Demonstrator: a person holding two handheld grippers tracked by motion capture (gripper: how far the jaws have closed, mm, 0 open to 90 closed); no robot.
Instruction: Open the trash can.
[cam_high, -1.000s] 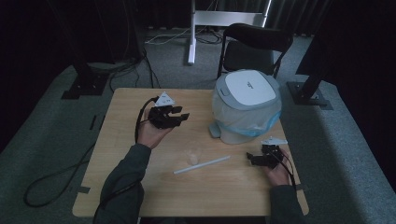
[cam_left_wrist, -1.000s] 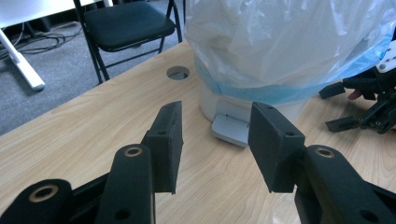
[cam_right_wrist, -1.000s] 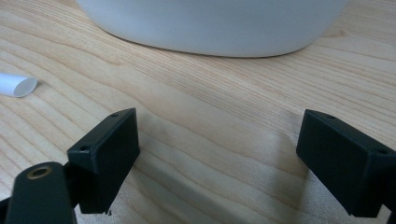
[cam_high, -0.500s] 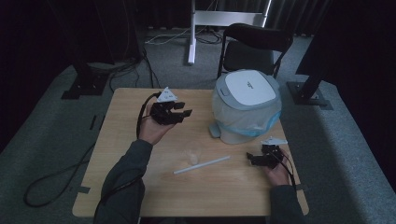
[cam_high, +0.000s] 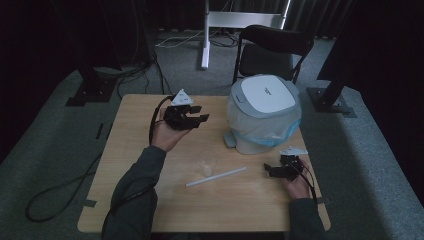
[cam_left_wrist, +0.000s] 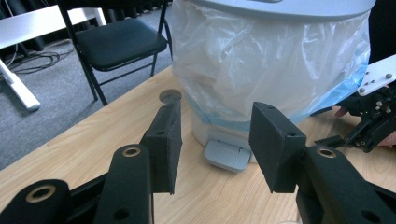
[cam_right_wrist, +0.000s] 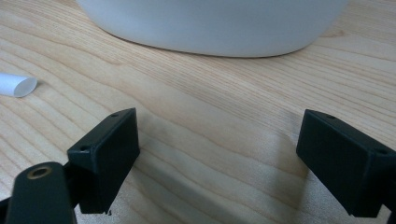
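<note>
You are holding the left tool (cam_high: 197, 114) raised above the worktop (cam_high: 130, 170), to the left of the white pedal bin (cam_high: 263, 112), and its jaws are standing apart with nothing between them. In the left gripper view those jaws are pointing at the bin's grey foot pedal (cam_left_wrist: 227, 155), with the clear liner bag (cam_left_wrist: 261, 65) bulging out under the lid. You are resting the right tool (cam_high: 276, 170) low on the worktop just in front of the bin's base, its jaws spread wide and empty. The white tube (cam_high: 216, 177) is lying flat on the worktop in front of the bin and to the left of the right tool, touching neither tool. A small clear cup (cam_high: 206, 165) is sitting just behind the tube.
</note>
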